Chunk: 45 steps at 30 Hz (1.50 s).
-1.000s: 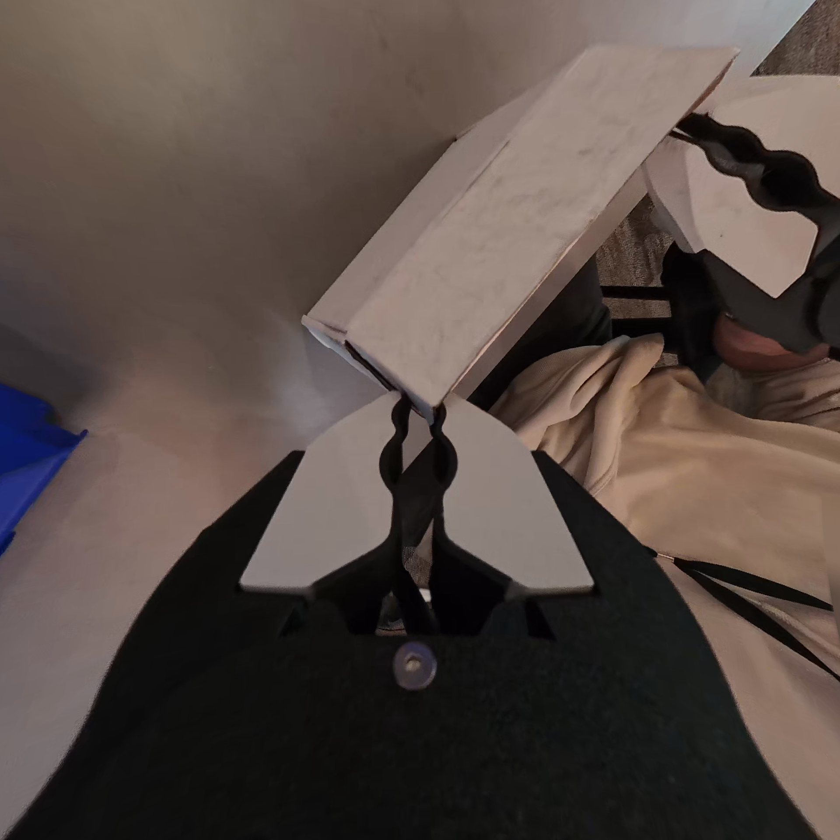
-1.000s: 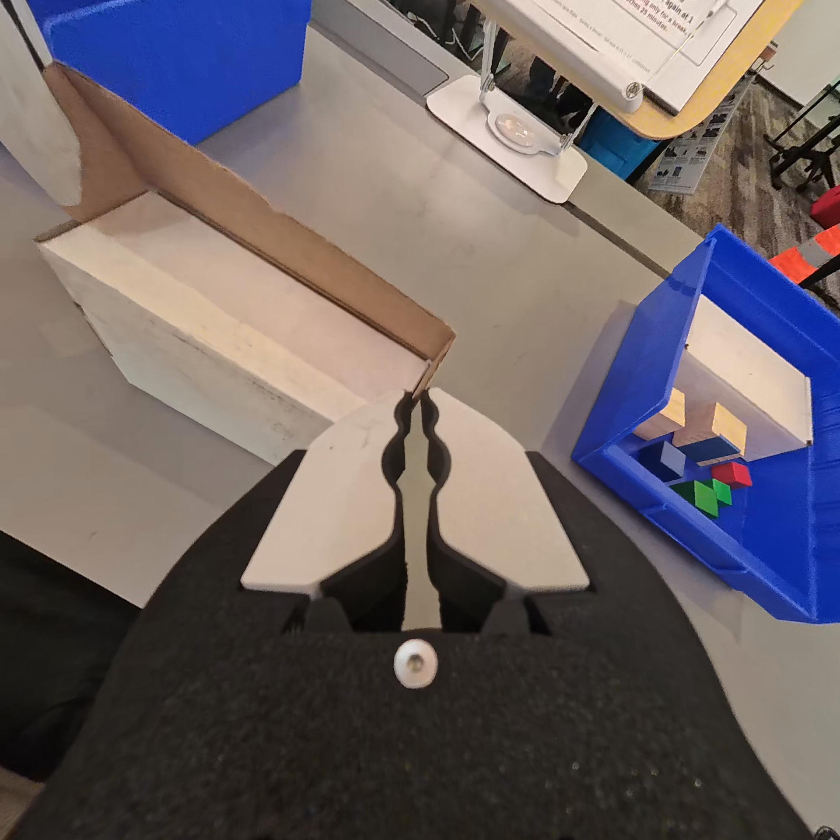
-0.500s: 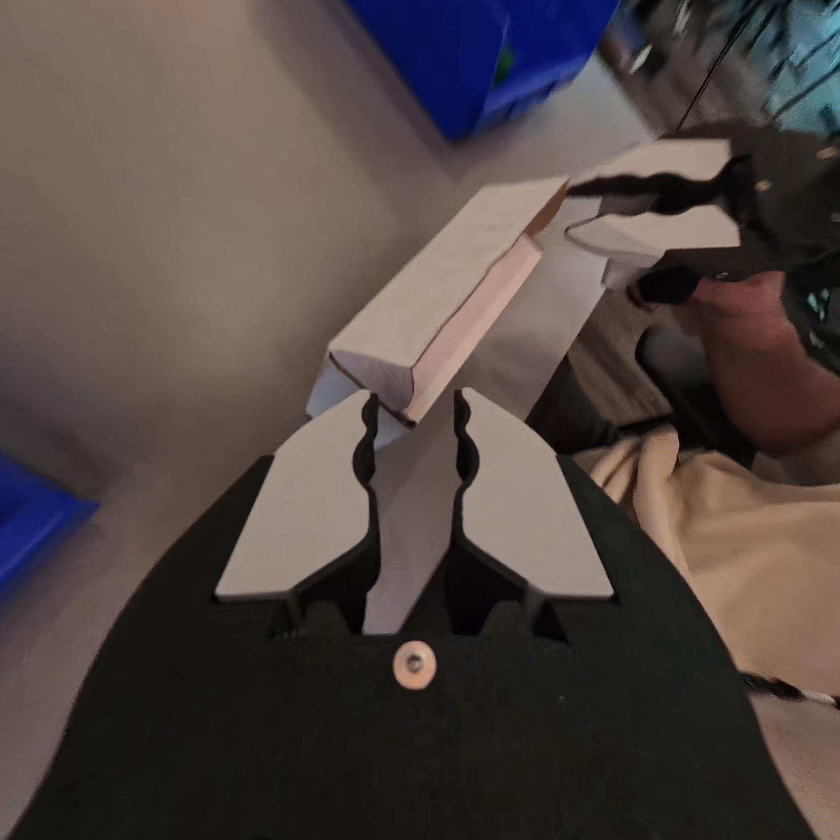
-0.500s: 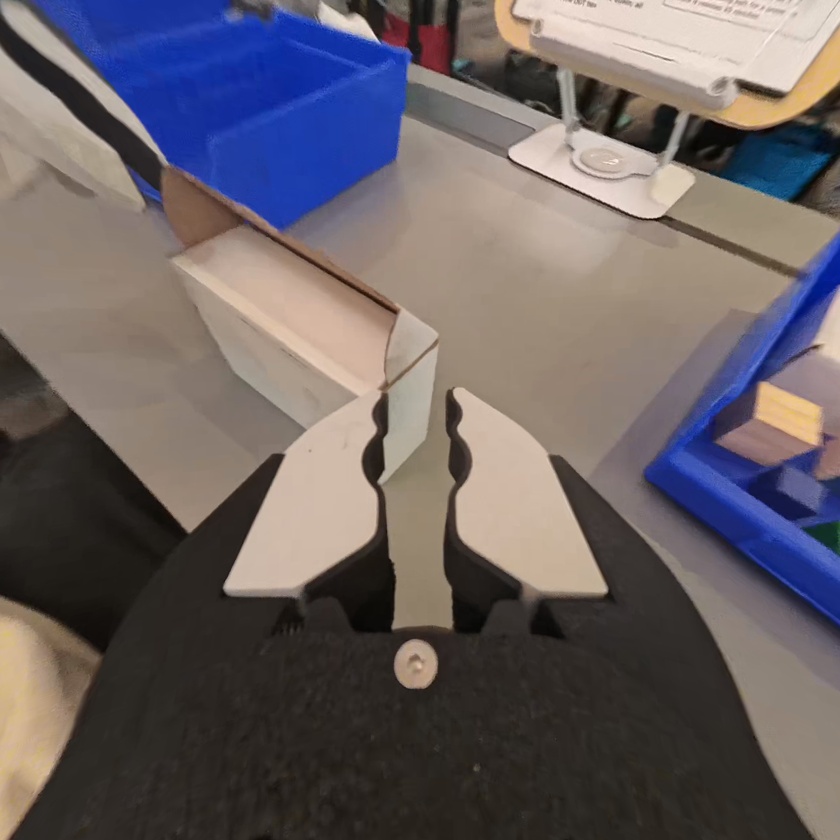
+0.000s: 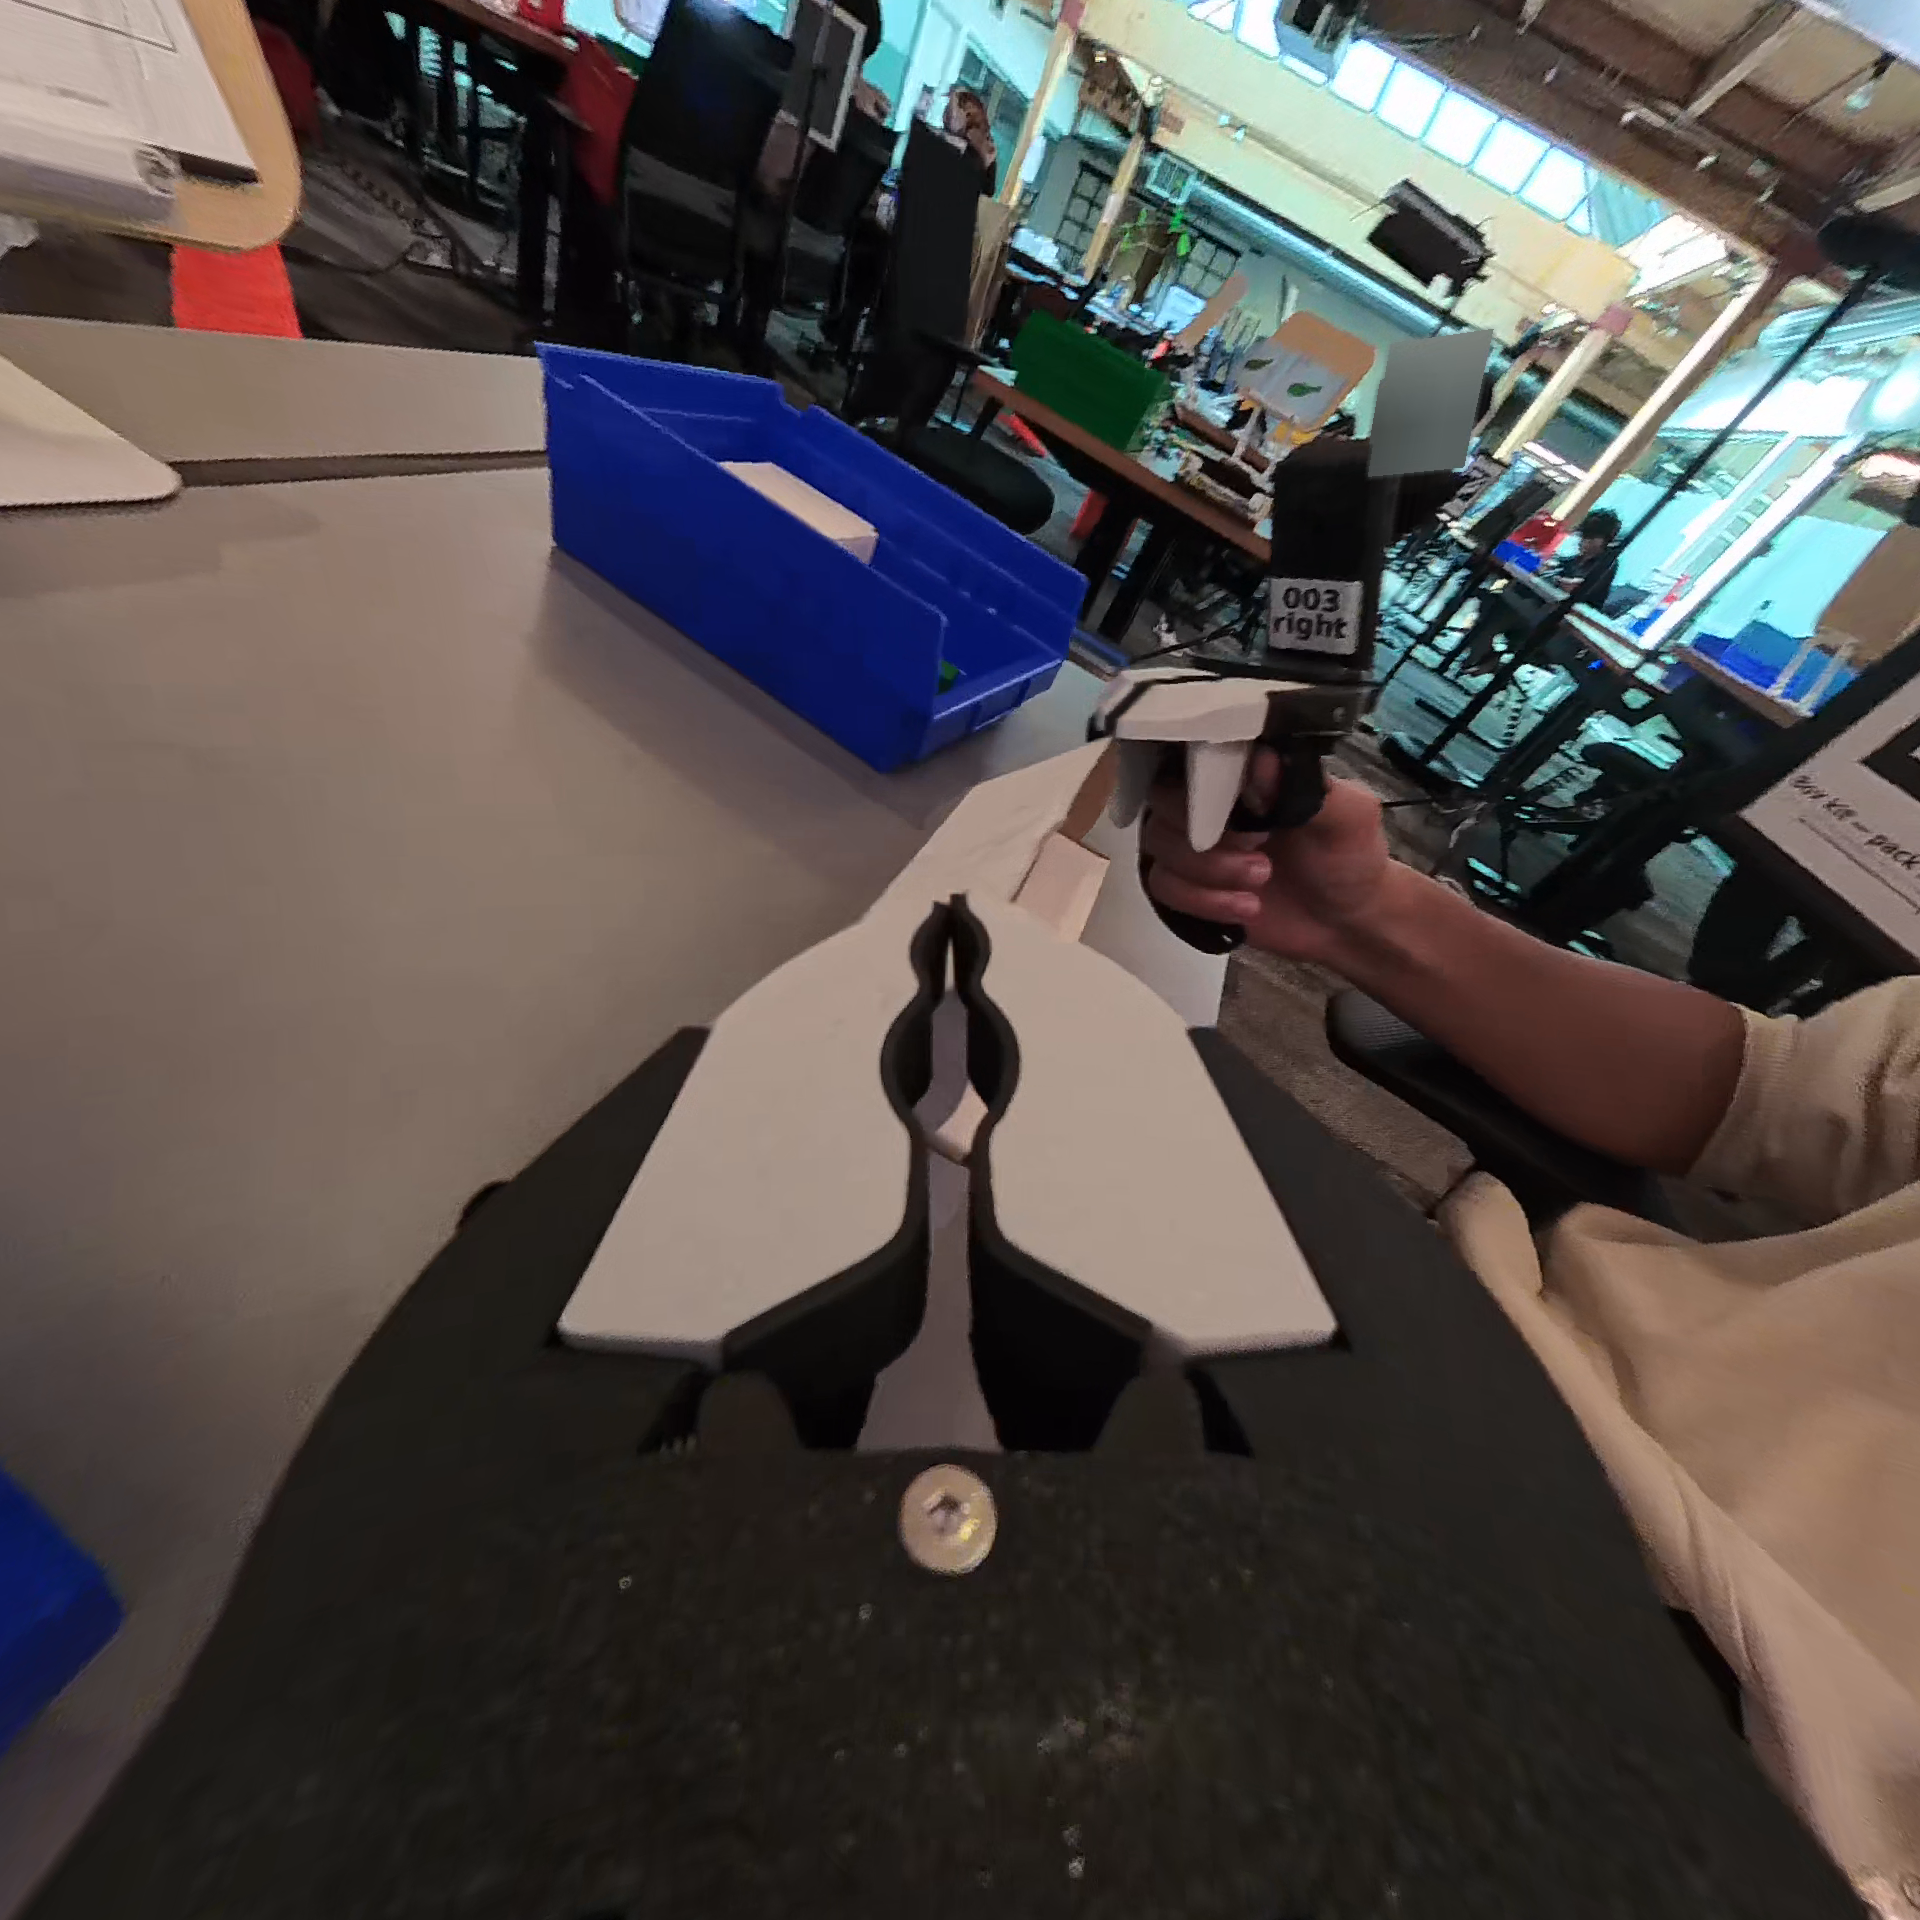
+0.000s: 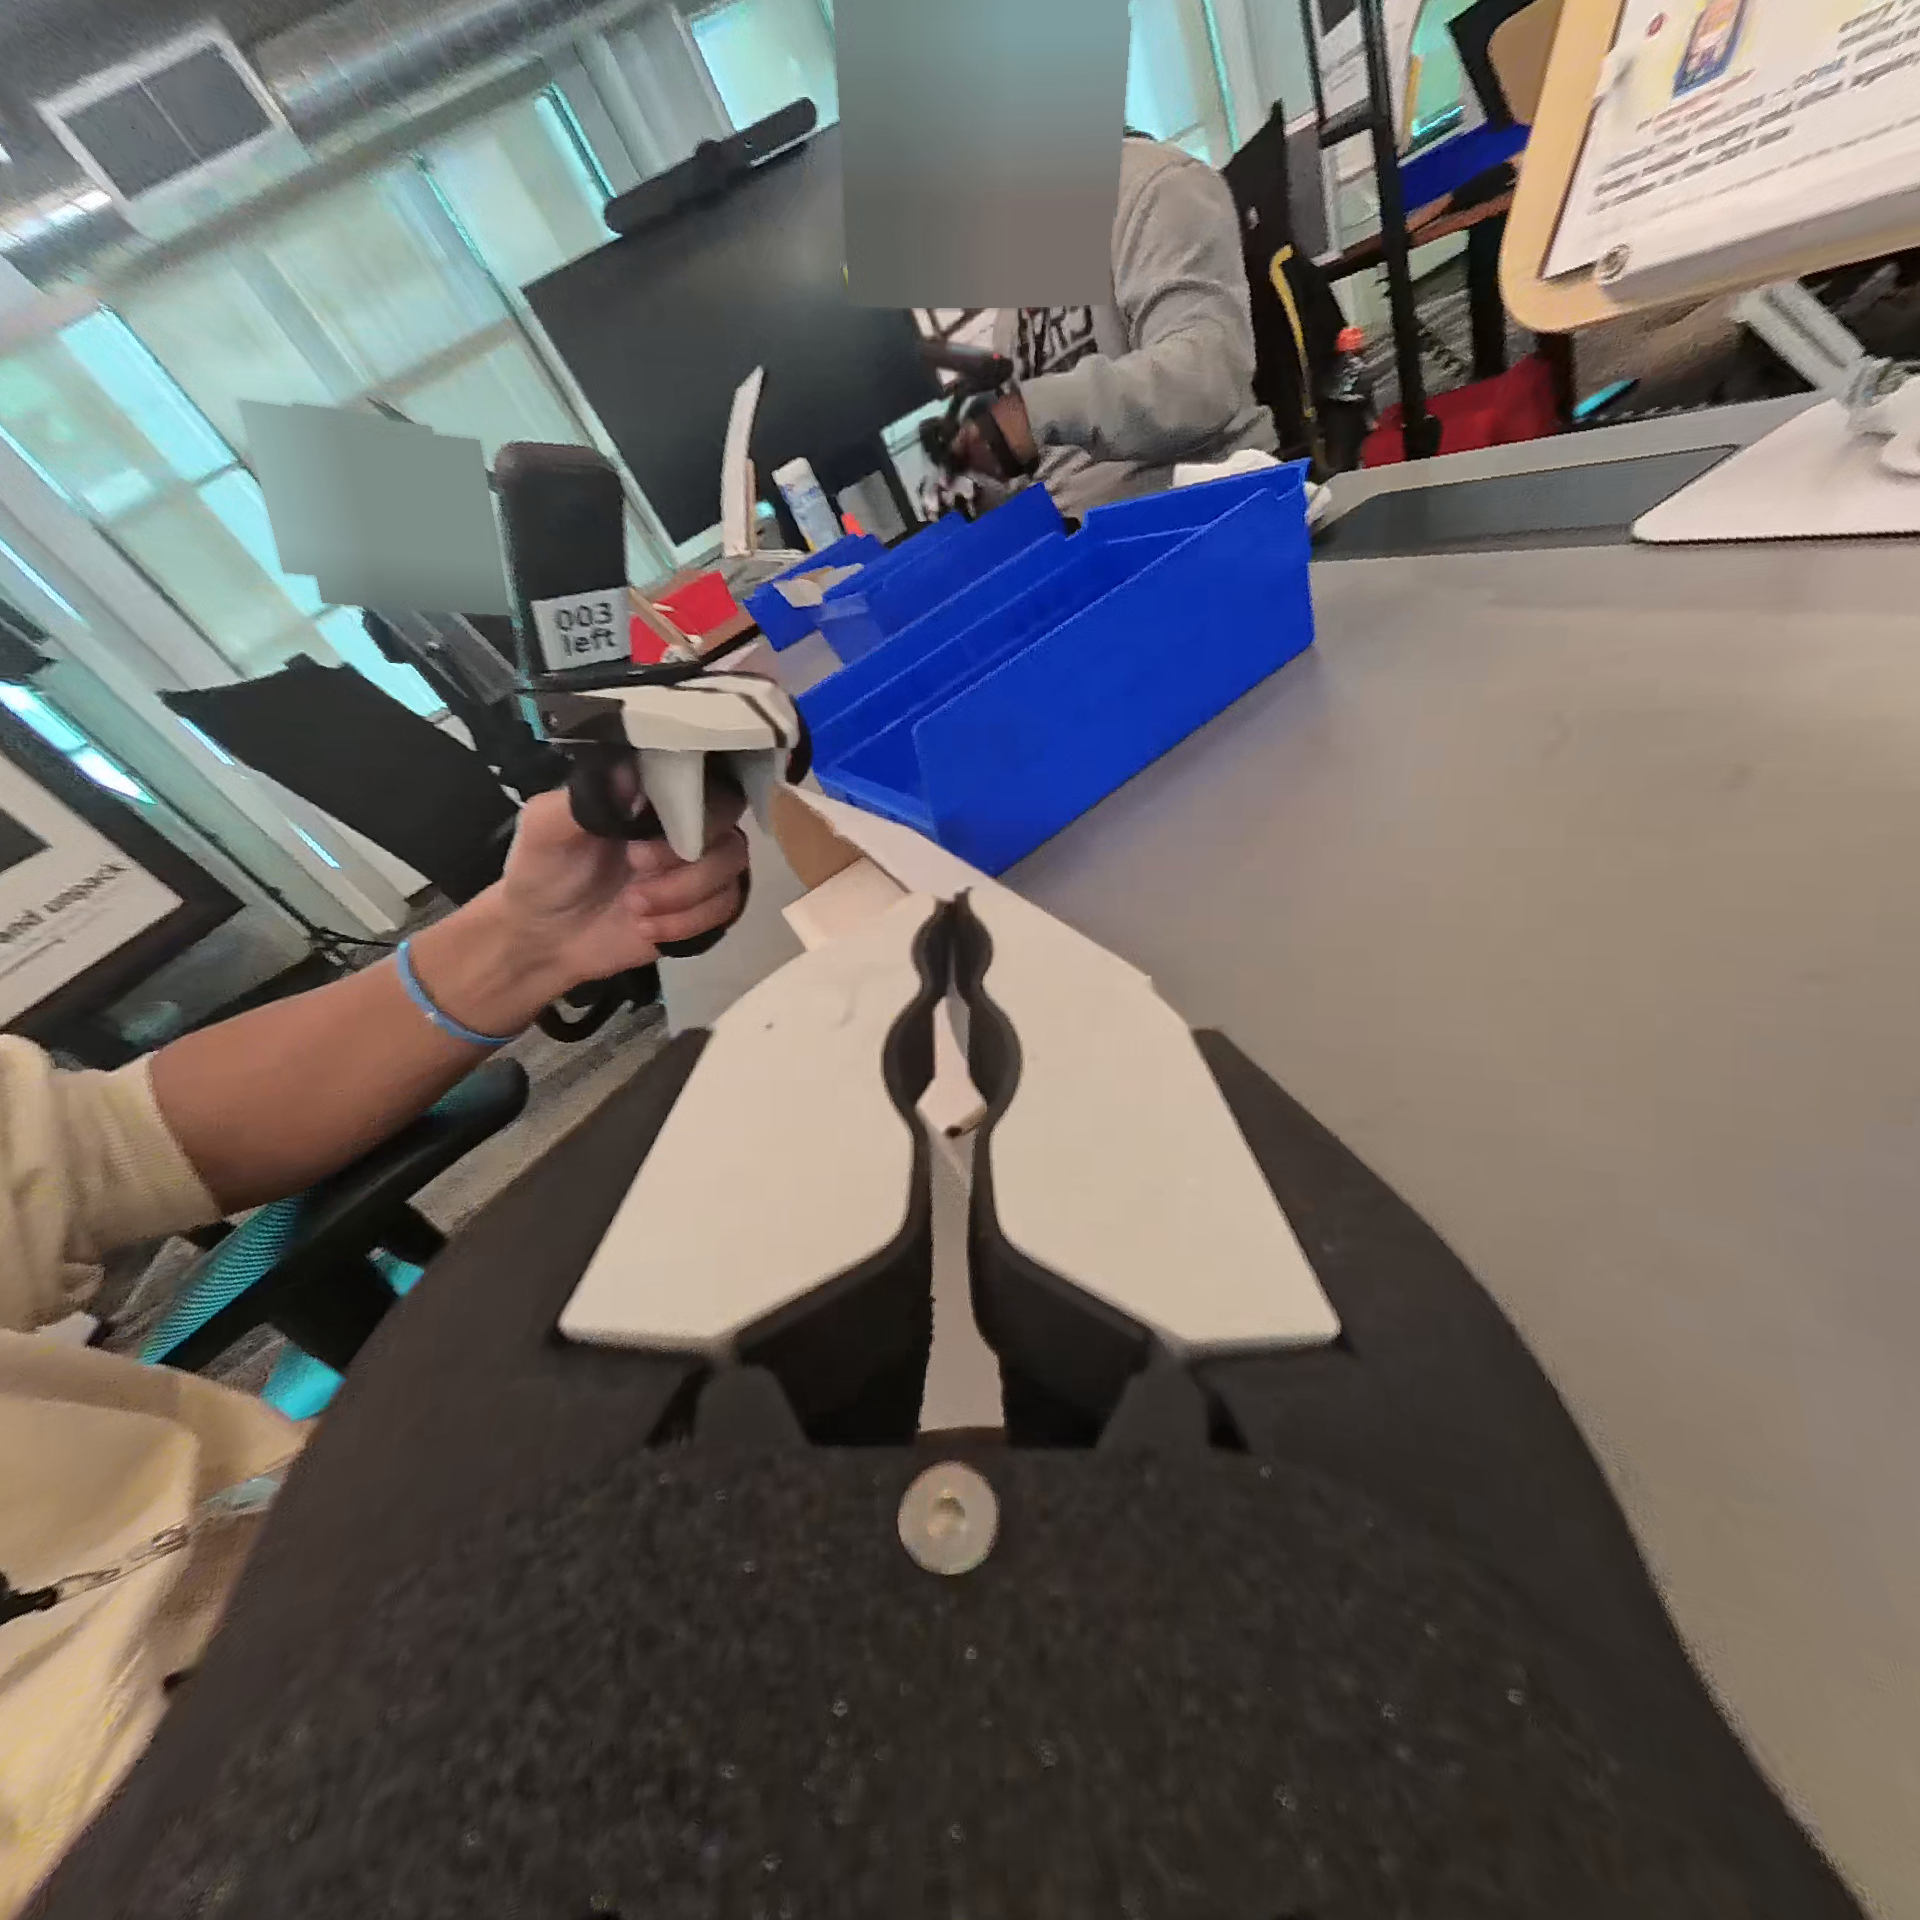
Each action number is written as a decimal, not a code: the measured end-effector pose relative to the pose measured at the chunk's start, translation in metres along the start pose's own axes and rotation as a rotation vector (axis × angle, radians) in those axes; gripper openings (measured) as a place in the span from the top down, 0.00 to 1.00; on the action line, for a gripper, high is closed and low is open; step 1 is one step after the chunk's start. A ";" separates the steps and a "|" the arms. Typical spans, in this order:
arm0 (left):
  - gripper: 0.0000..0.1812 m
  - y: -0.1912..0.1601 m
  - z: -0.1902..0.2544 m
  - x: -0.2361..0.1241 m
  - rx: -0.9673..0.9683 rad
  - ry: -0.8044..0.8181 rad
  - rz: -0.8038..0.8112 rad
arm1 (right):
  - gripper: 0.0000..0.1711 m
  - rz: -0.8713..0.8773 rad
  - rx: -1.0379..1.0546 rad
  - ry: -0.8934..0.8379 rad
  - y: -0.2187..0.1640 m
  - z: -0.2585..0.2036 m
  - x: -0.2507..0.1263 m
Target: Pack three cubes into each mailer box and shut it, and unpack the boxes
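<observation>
1. Busy workshop in the background, and up front a grey surface [image 5: 312, 831] with blue bins on it.
2. Left claw [image 5: 954, 920] is pinched nearly closed on a thin white flap at one end of the mailer box [image 5: 977, 842], which sits at the near edge of the surface.
3. Right claw [image 6: 954, 914] is doing the same on the flap at the other end, so the box is gripped between both.
4. The blue bin [image 5: 790, 582] further right has a white box in it plus something green, maybe a cube.
5. Progress: can't tell whether this box is loaded; looks like mid-opening or mid-closing to me, so plenty left.
</observation>
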<state>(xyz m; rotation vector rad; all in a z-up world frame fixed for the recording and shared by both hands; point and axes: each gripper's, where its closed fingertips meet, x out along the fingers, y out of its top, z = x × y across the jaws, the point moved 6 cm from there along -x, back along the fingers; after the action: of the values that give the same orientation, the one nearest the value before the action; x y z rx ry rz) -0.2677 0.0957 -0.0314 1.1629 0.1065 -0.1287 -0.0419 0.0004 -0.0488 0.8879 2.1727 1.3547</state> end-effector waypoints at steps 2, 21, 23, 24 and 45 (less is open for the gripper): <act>1.00 -0.004 0.003 0.003 0.016 -0.032 -0.009 | 1.00 0.009 0.000 0.009 -0.001 0.000 -0.003; 1.00 -0.028 0.008 0.003 0.091 -0.086 -0.103 | 1.00 -0.094 -0.061 0.045 -0.020 -0.005 -0.009; 1.00 -0.030 0.008 0.003 0.098 -0.092 -0.112 | 1.00 -0.106 -0.067 0.046 -0.021 -0.006 -0.009; 1.00 -0.031 0.009 0.003 0.105 -0.089 -0.116 | 1.00 -0.115 -0.069 0.045 -0.023 -0.006 -0.010; 1.00 -0.044 0.008 0.006 0.196 -0.039 -0.201 | 1.00 -0.229 -0.062 -0.019 -0.033 0.002 -0.010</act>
<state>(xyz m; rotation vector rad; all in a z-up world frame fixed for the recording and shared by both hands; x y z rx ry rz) -0.2681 0.0708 -0.0693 1.3433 0.1790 -0.3460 -0.0440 -0.0161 -0.0795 0.6058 2.1307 1.2874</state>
